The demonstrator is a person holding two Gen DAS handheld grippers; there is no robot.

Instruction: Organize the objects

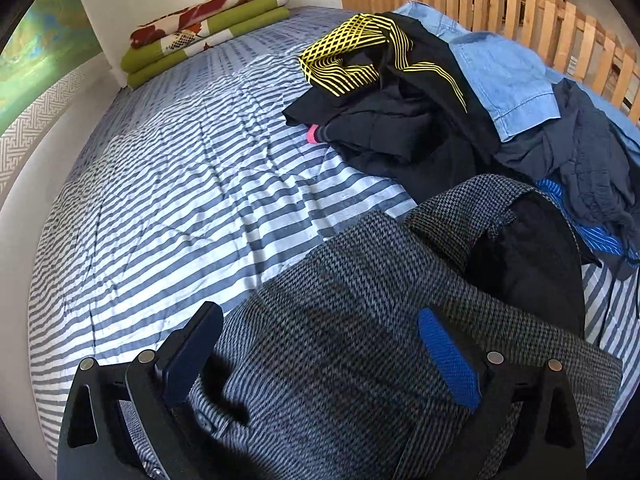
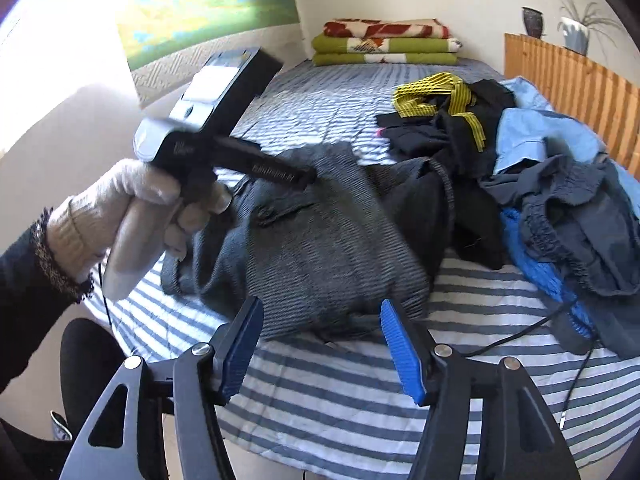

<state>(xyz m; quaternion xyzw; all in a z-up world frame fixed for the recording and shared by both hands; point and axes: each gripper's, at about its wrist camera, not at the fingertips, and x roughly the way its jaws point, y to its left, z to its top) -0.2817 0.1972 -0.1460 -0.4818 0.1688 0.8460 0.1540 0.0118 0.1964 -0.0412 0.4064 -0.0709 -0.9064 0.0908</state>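
Note:
A grey houndstooth garment (image 1: 360,320) lies crumpled on the striped bed; it also shows in the right wrist view (image 2: 320,248). My left gripper (image 1: 320,352) is open right above it, fingers spread over the cloth. In the right wrist view the left gripper's body (image 2: 224,128) shows, held by a white-gloved hand above the garment's left side. My right gripper (image 2: 322,340) is open and empty, just short of the garment's near edge. A pile of clothes (image 1: 460,100) lies beyond: black with yellow lines, light blue denim, navy, bright blue; it also shows in the right wrist view (image 2: 540,168).
Folded green and red blankets (image 1: 200,28) lie at the bed's far end (image 2: 384,44). A wooden slatted rail (image 1: 520,16) runs along the right side. A black cable (image 2: 520,336) lies on the striped sheet (image 1: 180,200). The wall stands to the left.

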